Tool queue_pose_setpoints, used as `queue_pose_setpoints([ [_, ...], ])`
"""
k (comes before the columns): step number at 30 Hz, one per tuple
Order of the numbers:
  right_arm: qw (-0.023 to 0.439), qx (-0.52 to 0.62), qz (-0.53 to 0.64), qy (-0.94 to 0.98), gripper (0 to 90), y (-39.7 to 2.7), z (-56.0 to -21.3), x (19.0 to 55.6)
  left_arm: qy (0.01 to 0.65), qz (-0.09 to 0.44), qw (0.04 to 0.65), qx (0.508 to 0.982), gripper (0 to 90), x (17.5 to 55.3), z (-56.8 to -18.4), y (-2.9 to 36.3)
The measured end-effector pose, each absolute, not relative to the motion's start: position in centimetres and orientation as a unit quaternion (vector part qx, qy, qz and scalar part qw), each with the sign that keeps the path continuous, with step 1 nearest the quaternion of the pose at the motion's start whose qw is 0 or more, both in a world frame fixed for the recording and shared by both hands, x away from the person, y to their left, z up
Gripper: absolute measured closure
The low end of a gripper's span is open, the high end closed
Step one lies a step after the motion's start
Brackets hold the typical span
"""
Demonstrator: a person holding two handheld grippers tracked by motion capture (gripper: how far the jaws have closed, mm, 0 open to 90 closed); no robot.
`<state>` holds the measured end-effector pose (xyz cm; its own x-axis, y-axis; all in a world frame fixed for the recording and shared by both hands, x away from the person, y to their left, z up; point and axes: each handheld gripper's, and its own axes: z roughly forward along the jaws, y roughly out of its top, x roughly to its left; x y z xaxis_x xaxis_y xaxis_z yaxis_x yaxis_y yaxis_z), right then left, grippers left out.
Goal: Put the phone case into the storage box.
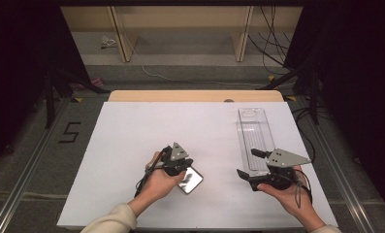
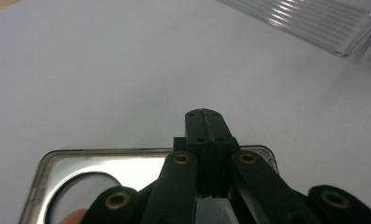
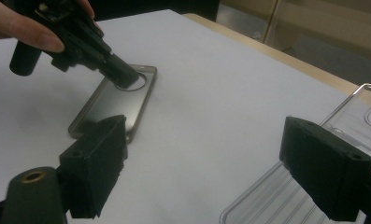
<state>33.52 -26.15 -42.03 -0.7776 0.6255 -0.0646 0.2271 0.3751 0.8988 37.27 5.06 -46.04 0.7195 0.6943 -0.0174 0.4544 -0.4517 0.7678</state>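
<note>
My left claw points down with its jaws pressed together. My right claw lies level in my palm, jaws spread wide.

Phone case: clear with grey-silver sheen, darker rim. Tray at right: clear plastic, ribbed line pattern on bottom. Table cover: plain white. Left gripper and right gripper: black jaws, brass-coloured rivets, grey plates.

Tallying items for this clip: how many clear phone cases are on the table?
1. The clear phone case lies flat on the white table under the left gripper. Another may sit in the clear tray; unclear.
</note>
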Motion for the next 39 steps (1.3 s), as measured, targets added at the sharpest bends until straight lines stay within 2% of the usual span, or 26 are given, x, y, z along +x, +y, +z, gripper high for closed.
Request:
queue_pose_setpoints([
  [13,0.201,0.263,0.493,0.805,16.1,-26.1,-42.1,33.5,0.333,0.133,0.374,0.855,89.7,37.5,-47.8,2.4],
  [39,0.200,0.261,0.492,0.806,16.1,-26.1,-42.1,33.5,0.319,0.113,0.348,0.874,89.7,37.5,-48.3,1.4],
])
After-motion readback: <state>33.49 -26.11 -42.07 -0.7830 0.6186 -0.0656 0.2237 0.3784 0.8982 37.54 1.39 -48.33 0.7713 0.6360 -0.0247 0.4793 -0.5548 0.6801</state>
